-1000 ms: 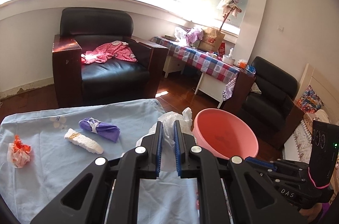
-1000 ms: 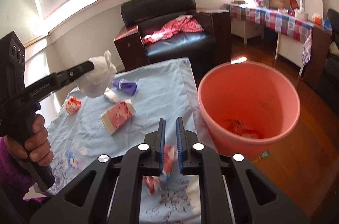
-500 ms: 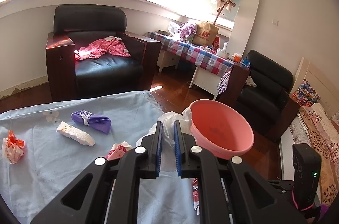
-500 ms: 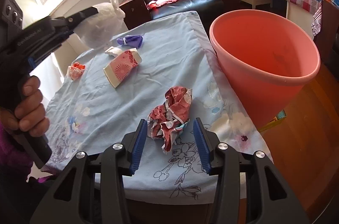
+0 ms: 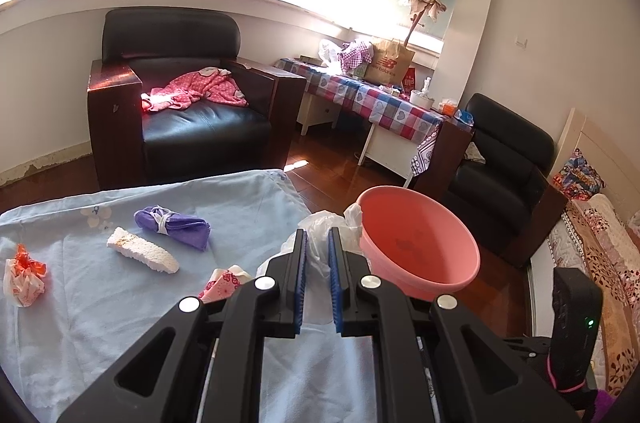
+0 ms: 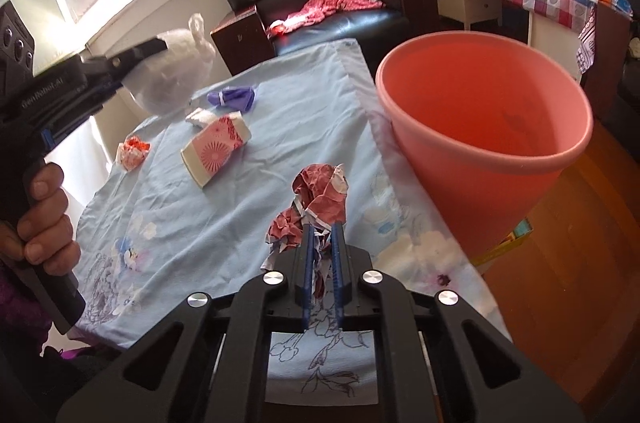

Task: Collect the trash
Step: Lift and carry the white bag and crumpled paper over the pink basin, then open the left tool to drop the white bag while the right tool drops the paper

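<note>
- While the left gripper (image 5: 317, 243) pinched a white plastic bag (image 5: 320, 227) above the table's right edge, its fingers stood narrow.
- Right gripper (image 6: 322, 235) was clamped on crumpled red paper (image 6: 320, 195), near the cloth's (image 6: 280, 127) right border.
- Pink bucket (image 6: 480, 127) stood just beside that edge, mouth open.
- Purple bundle (image 5: 172, 227), white wad (image 5: 142, 255), pink carton (image 6: 216, 151), orange wrapper (image 5: 24, 275) lay spread apart across the cloth.
</note>
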The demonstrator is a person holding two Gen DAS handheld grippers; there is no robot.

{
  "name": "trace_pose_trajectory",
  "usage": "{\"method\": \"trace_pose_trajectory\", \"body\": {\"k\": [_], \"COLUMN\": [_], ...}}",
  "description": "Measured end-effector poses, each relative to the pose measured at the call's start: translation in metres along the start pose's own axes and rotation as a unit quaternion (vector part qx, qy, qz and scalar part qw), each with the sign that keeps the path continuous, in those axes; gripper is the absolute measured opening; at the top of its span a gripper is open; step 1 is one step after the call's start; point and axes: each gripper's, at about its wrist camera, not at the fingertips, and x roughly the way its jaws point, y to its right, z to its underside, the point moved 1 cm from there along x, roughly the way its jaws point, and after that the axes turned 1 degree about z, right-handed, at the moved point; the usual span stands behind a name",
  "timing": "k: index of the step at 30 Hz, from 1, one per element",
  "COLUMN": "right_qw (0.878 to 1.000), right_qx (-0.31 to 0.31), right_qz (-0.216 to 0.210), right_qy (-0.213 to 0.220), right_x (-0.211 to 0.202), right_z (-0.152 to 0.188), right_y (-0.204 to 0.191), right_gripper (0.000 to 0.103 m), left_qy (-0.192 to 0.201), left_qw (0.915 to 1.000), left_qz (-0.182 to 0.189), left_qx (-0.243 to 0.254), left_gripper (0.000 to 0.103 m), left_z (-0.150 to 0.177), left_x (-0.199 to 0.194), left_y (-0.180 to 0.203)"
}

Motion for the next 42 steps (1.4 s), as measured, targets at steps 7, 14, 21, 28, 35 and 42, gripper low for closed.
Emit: {"method": "trace_pose_trajectory", "body": {"k": [7, 14, 21, 28, 35, 42], "right_qw": [0.997, 0.991, 0.983, 0.978, 0.977, 0.977], "right_qx": [0.008, 0.029, 0.050, 0.072, 0.092, 0.099], "right_qz": [0.021, 0.057, 0.091, 0.117, 0.131, 0.135], "right_qy": [0.071, 0.118, 0.149, 0.158, 0.144, 0.129], "right_x": [-0.032, -0.051, -0.061, -0.060, -0.043, -0.030], "right_z": [-0.021, -0.043, -0.058, -0.066, -0.067, -0.066], "right_y": [0.015, 0.042, 0.069, 0.092, 0.109, 0.116], "right_gripper": [0.008, 0.009, 0.009, 0.009, 0.009, 0.009], "left_qy": [0.002, 0.005, 0.005, -0.008, -0.028, -0.052], "left_qw": [0.9999, 0.9994, 0.9979, 0.9956, 0.9937, 0.9926], "left_qz": [0.009, 0.027, 0.052, 0.074, 0.083, 0.080], "left_qx": [0.010, 0.022, 0.037, 0.057, 0.070, 0.074], "left_gripper": [0.010, 0.010, 0.010, 0.010, 0.010, 0.010], "left_z": [-0.009, -0.017, -0.023, -0.022, -0.014, -0.003], "left_x": [0.009, 0.024, 0.049, 0.082, 0.111, 0.136], "left_y": [0.011, 0.031, 0.060, 0.090, 0.109, 0.110]}}
